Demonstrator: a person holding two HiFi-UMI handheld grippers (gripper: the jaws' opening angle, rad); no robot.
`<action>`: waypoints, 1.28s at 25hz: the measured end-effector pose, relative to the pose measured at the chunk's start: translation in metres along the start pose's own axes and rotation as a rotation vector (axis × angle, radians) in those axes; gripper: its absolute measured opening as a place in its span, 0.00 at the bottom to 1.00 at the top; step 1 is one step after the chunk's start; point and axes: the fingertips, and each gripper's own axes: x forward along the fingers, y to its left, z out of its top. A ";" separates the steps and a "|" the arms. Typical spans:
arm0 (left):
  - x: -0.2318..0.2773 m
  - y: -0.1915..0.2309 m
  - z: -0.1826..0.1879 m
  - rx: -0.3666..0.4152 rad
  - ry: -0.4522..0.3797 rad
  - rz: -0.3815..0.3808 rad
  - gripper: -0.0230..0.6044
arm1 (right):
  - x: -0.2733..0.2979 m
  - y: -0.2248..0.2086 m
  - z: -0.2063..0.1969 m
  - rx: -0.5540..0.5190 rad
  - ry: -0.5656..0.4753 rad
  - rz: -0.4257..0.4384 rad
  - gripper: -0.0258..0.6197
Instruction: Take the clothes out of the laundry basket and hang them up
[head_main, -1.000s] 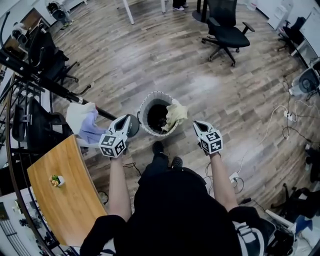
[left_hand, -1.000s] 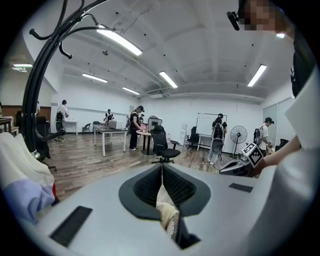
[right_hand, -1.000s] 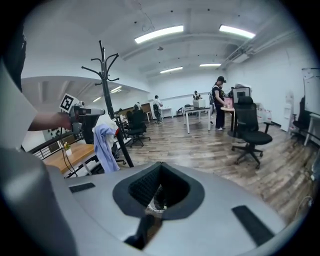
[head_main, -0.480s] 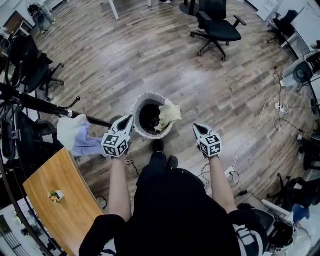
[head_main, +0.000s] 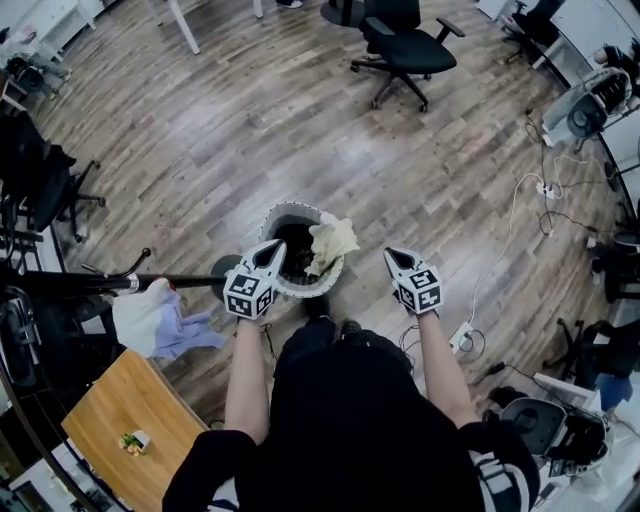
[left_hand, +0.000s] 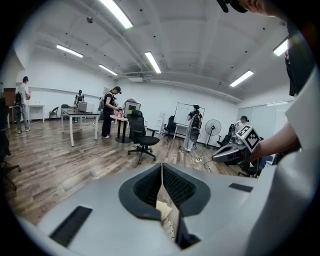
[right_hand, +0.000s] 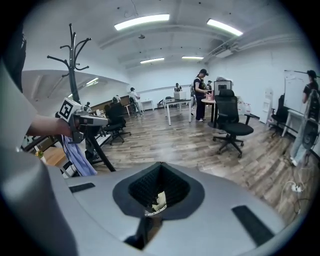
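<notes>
Laundry basket (head_main: 272, 218), a round white mesh one with a dark inside, stands on the grey-brown wooden plank floor (head_main: 200, 150) at the middle of the head view, just in front of the person's feet. A light brown wooden table (head_main: 120, 425) lies in the lower left corner of that view. A black office chair on wheels (head_main: 400, 50) stands at the upper middle, well apart from the basket. A black coat rack (head_main: 80, 283) reaches in from the left edge, and a white garment with a lavender one (head_main: 150, 318) hangs on it, left of the basket. A pale yellow cloth (head_main: 332, 240) is draped over the right part of the basket rim, partly inside and partly outside.

The left gripper (head_main: 274, 247), grey with a marker cube, points at the lower left part of the basket rim. Its own view shows the two jaws pressed together with nothing held. The right gripper (head_main: 391, 255) is to the right of the basket, near it but apart from the yellow cloth. Its jaws are also closed and empty.
</notes>
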 end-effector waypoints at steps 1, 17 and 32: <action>0.008 0.001 0.000 0.005 0.002 -0.013 0.08 | 0.003 -0.001 0.004 0.001 -0.002 -0.008 0.05; 0.056 0.022 -0.027 0.048 0.135 -0.101 0.08 | 0.048 -0.012 0.010 0.056 0.007 0.002 0.05; 0.110 0.027 -0.092 0.073 0.279 -0.094 0.08 | 0.129 -0.069 -0.040 0.081 0.100 0.063 0.05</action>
